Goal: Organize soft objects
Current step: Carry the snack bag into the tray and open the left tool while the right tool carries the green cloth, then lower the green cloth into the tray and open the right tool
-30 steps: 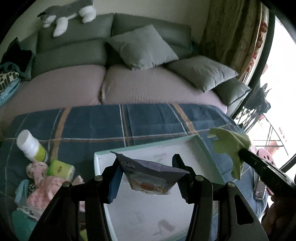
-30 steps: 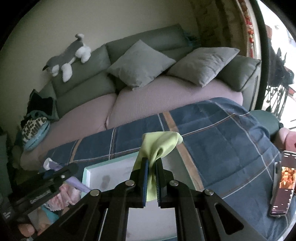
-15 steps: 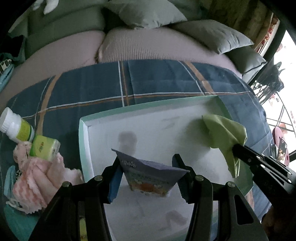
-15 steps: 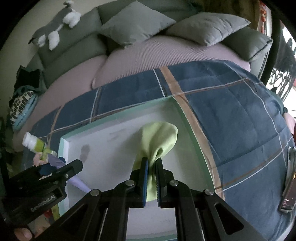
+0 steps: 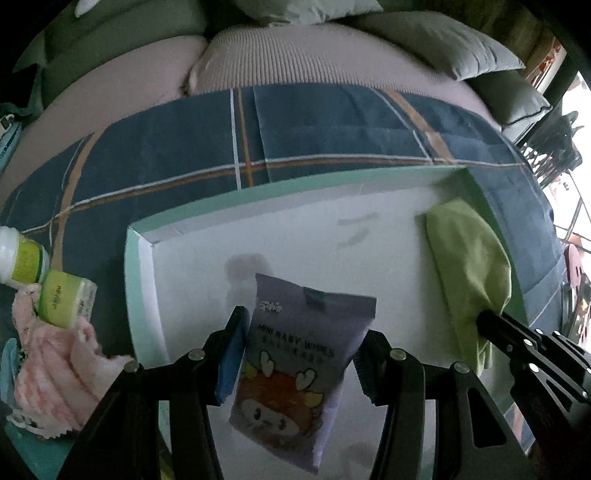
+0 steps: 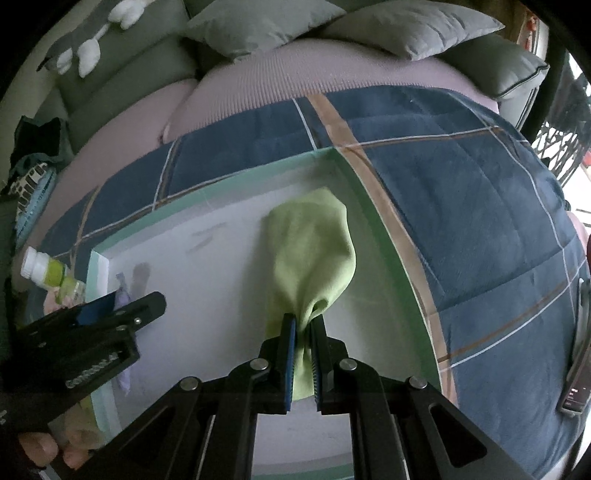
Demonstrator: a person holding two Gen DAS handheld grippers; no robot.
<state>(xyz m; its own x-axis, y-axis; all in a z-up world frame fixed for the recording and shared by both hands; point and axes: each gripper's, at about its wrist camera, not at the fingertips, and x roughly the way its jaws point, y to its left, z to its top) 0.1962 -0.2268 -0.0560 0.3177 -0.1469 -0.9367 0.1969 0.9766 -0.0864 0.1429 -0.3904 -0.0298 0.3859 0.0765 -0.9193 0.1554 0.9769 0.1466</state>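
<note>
A shallow white tray with a mint-green rim (image 5: 140, 295) (image 6: 99, 273) lies on a blue plaid blanket. My left gripper (image 5: 299, 332) is shut on a purple pack of baby wipes (image 5: 295, 373), which hangs low over the tray's left half. My right gripper (image 6: 302, 328) is shut on a lime-green cloth (image 6: 314, 254) (image 5: 469, 269); the cloth's far end drapes onto the tray floor near its right rim. In the right wrist view the left gripper (image 6: 110, 310) shows at the lower left, with a corner of the wipes pack (image 6: 122, 291) beside it.
Left of the tray lie a white bottle (image 5: 18, 258), a green-labelled tube (image 5: 62, 299) and a pink cloth (image 5: 55, 365). A phone (image 6: 580, 365) rests on the blanket at the right. Grey cushions (image 6: 406, 26) and a plush toy (image 6: 85, 48) sit on the sofa behind.
Both grippers have come down toward the tray and tipped to point more steeply at it. The wipes pack now hangs lower, and the green cloth has settled onto the tray floor.
</note>
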